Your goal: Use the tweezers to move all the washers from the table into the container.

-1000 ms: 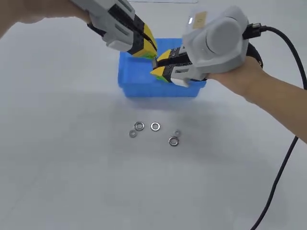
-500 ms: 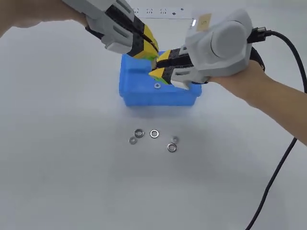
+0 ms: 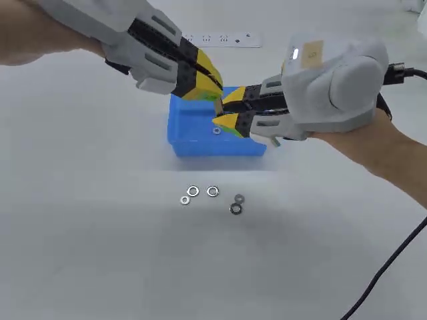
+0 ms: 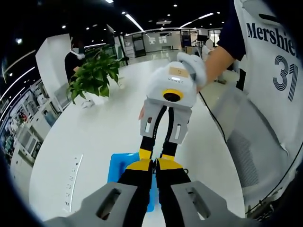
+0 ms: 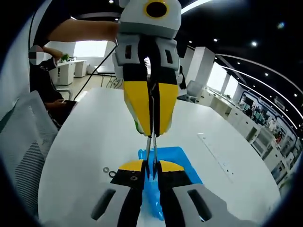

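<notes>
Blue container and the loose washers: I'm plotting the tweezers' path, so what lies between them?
Nothing. In the head view the stretch of white table between the blue container and the washers is bare.

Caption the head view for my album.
Left hand-held gripper meets right hand-held gripper over container; five washers on table.

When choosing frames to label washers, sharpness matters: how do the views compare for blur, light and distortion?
Head view: even light, washers sharp, faint shadow by the container. Left gripper view: strong fisheye bending, bright ceiling lamps. Right gripper view: same bending, tweezers crisp.
</notes>
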